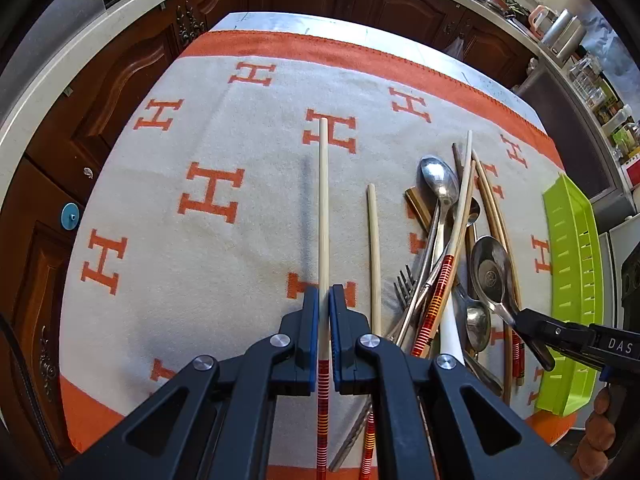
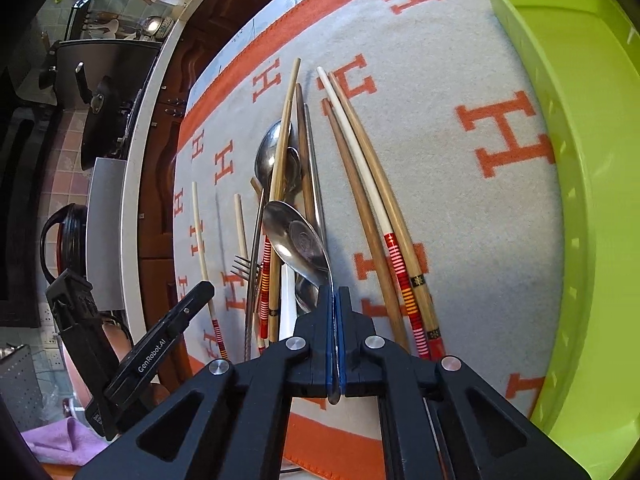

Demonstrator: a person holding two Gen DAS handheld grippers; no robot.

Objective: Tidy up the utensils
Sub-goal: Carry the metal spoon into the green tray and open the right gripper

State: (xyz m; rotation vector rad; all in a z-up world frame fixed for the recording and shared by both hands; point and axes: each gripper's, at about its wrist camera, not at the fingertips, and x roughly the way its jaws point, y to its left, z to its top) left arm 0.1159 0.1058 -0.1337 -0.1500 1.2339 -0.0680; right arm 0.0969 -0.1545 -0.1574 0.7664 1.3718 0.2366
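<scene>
left gripper (image 1: pixel 324 300) pinching cream chopstick with red stripes (image 1: pixel 323 208) | right gripper (image 2: pixel 335 300) pinching shiny metal spoon (image 2: pixel 298 240) by thin handle | may slip, drop on pile

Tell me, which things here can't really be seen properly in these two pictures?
- Green tray: its inside is cut off by the right wrist view's edge.
- Held chopstick: its lower end runs out of the left wrist view.
- Held spoon: its handle is hidden between the right gripper's fingers.
- Fork: its handle is buried under the pile.
</scene>
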